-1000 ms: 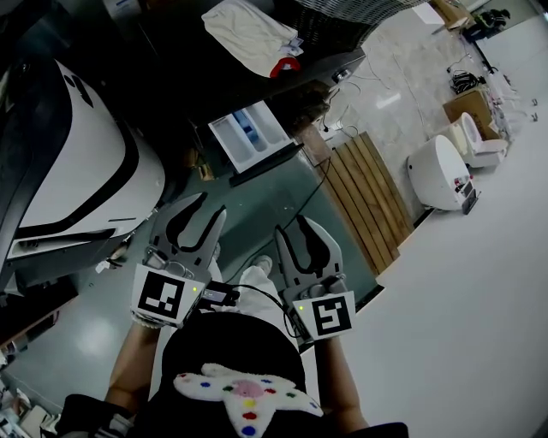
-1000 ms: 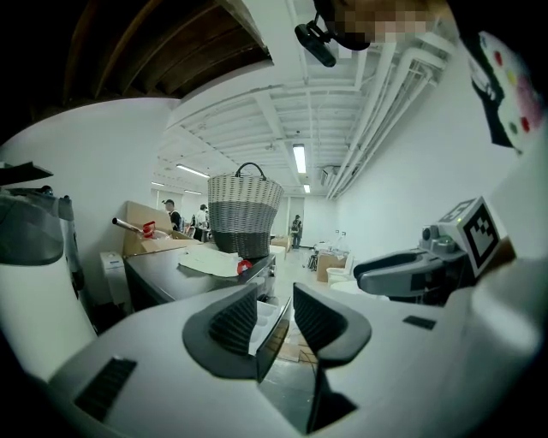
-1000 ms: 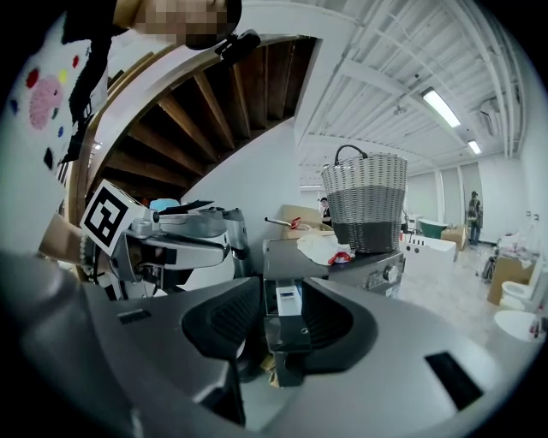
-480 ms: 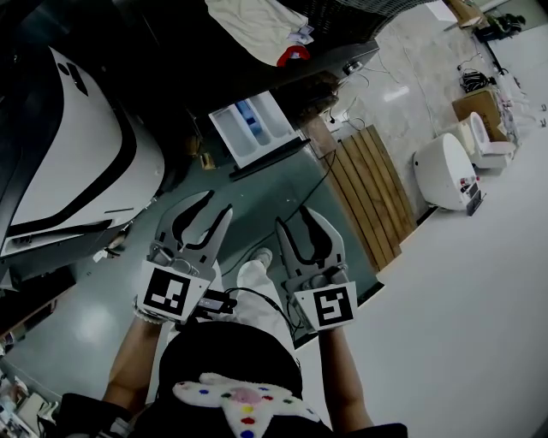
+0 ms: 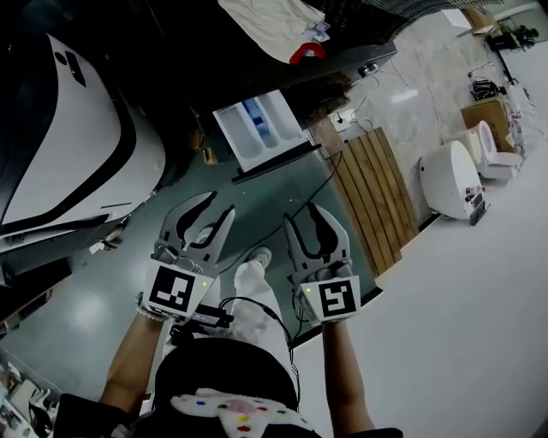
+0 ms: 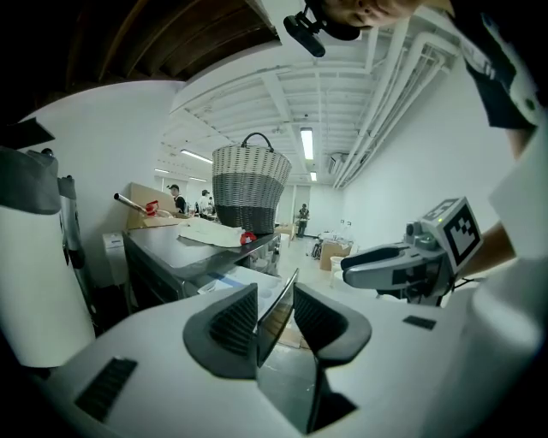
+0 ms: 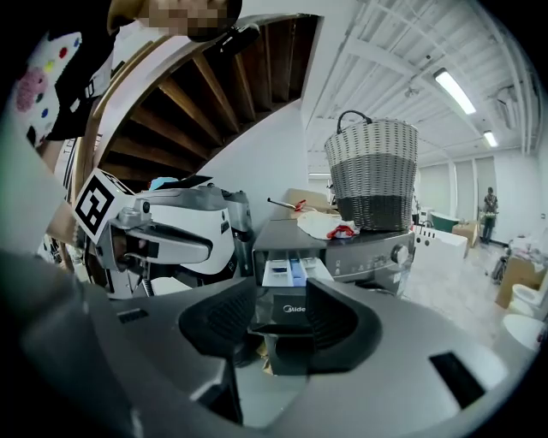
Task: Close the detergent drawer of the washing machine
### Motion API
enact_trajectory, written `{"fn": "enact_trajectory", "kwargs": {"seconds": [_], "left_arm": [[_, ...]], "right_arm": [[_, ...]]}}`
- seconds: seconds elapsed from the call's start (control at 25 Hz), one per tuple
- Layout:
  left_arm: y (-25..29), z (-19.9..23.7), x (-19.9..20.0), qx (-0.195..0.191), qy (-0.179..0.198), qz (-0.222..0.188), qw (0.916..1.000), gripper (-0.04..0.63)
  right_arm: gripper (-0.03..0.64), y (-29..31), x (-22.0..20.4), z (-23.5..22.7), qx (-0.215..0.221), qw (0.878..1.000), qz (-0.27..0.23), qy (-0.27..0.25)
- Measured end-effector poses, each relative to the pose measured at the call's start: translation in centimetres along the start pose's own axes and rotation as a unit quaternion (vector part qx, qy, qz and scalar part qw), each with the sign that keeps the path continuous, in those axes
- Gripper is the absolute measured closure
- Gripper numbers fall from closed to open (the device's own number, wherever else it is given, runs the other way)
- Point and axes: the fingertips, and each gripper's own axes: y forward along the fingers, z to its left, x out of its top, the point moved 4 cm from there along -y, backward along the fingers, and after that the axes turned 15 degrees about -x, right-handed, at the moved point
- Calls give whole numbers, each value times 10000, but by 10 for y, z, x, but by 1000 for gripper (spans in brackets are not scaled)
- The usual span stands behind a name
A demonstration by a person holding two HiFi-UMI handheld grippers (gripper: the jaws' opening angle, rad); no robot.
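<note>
The white detergent drawer (image 5: 261, 130) stands pulled out from the dark washing machine (image 5: 334, 77), its blue compartment showing. In the right gripper view the drawer (image 7: 287, 272) lies straight ahead, above the machine's logo panel (image 7: 295, 310). Both grippers hang in the air well short of it. My left gripper (image 5: 216, 205) is open with nothing between its fingers. My right gripper (image 5: 305, 214) is open too; its jaws have just been opening and nothing is between them. The left gripper view shows the drawer (image 6: 246, 278) past the left jaw.
A wicker basket (image 7: 372, 171), a white cloth (image 5: 274, 21) and a red item (image 5: 304, 53) sit on the machine's top. A wooden slat platform (image 5: 372, 201) lies right of the machine. A large white appliance (image 5: 68, 162) stands at the left. The person's shoe (image 5: 261, 255) is below.
Both grippers have sunk a little and sit nearer each other in the view. The right jaws stand slightly wider apart. The drawer is still pulled out.
</note>
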Motion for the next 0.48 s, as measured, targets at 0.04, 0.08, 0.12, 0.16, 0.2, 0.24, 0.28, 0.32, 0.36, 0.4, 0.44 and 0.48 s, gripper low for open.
{"fn": "enact_trajectory", "kwargs": {"seconds": [0.04,0.08,0.12,0.16,0.2,0.24,0.28,0.32,0.36,0.4,0.44,0.48], "left_arm": [[2,1,-2,-17,-20,-40,10000,463],[4,2,-5,-33,-31,-71,10000,463],[6,3,-9,-37,-31,-73,10000,463],[7,3,-14,-28,-32,-44,10000,463],[9,4,-20,-5,-58,2,10000,463],[10,5,-26,33,-113,47,9999,463],[11,7,-31,82,-183,85,9998,463],[13,10,-37,131,-238,123,9996,463],[15,12,-41,168,-254,163,9994,463],[16,14,-45,197,-257,202,9993,463],[18,15,-50,223,-274,240,9991,463],[20,16,-55,247,-305,283,9988,463]], "right_arm": [[448,4,-3,-2,12,10000,6,-5],[442,8,-7,-4,24,10000,2,-9],[437,12,-10,-6,34,10000,-4,-13],[432,14,-14,-7,42,10000,1,-16],[430,17,-18,-9,43,10000,20,-25],[430,21,-22,-12,38,10000,38,-47],[426,26,-26,-16,26,10000,38,-85],[426,31,-30,-20,8,9999,35,-135],[426,35,-35,-24,-11,9998,54,-180],[425,39,-40,-27,-29,9998,93,-200],[425,43,-43,-30,-53,9997,134,-195],[422,46,-46,-31,-75,9997,164,-187]]}}
